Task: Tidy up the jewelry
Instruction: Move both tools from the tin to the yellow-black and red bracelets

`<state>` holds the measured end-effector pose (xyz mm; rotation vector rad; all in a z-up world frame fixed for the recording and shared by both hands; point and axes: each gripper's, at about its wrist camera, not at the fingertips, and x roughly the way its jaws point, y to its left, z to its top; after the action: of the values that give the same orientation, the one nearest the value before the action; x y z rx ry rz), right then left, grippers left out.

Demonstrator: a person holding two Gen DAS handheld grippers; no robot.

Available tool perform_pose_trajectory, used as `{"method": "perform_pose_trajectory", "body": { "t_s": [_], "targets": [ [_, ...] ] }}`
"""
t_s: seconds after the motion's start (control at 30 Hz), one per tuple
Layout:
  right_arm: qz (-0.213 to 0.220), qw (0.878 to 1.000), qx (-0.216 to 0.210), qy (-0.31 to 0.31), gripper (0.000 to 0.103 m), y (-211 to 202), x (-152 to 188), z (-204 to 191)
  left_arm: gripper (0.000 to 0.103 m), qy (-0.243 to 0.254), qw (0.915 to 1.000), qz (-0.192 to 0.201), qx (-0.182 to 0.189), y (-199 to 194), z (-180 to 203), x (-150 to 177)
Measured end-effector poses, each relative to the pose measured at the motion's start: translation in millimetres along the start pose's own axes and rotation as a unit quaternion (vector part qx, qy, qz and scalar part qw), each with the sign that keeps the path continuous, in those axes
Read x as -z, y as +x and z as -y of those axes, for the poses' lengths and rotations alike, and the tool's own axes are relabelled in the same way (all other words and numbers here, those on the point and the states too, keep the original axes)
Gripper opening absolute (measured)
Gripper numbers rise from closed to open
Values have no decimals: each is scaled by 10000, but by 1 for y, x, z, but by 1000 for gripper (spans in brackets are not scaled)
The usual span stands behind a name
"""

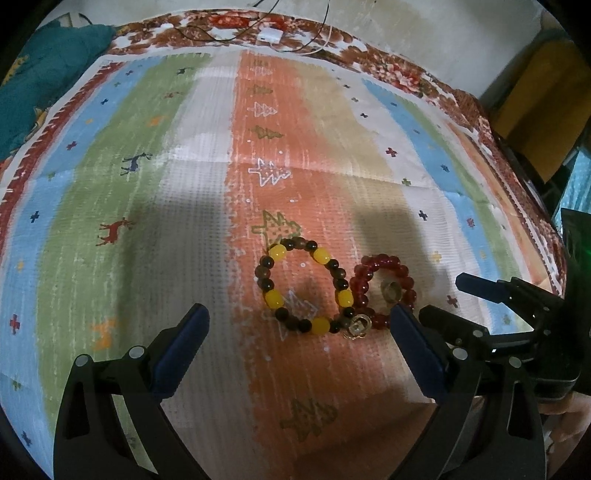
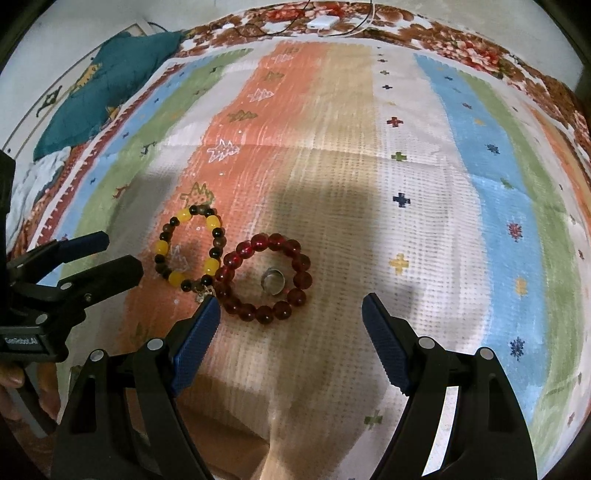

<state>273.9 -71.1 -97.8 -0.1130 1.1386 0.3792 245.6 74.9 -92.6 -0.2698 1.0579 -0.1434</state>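
A yellow-and-brown bead bracelet [image 1: 274,299] with a gold charm [image 1: 357,326] lies on the striped cloth. A red bead bracelet [image 1: 360,288] touches its right side, with a silver ring [image 1: 392,290] inside it. My left gripper [image 1: 299,319] is open, just before the yellow bracelet, holding nothing. My right gripper [image 2: 291,306] is open, just before the red bracelet [image 2: 258,242] and the ring [image 2: 273,281], holding nothing. The yellow bracelet [image 2: 183,216] lies left of them. The right gripper [image 1: 439,299] shows in the left view, the left gripper [image 2: 122,254] in the right view.
The striped cloth [image 1: 184,184] covers a floral bedspread [image 1: 406,74]. A teal pillow [image 1: 40,85] lies at the far left. A white charger with cables [image 1: 269,36] lies at the far edge. A yellow-brown object [image 1: 546,110] stands beyond the right edge.
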Motion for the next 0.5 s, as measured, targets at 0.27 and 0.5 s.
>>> {"method": "perform_pose_trajectory", "body": {
  "t_s": [0.27, 0.5],
  "targets": [
    [-125, 9999, 111, -31, 79, 17, -5, -4, 87, 99, 9999, -120, -60, 15, 0, -5],
    [-231, 9995, 192, -61, 79, 30, -9, -4, 80, 153, 9996, -213, -101, 26, -1, -10]
  ]
}}
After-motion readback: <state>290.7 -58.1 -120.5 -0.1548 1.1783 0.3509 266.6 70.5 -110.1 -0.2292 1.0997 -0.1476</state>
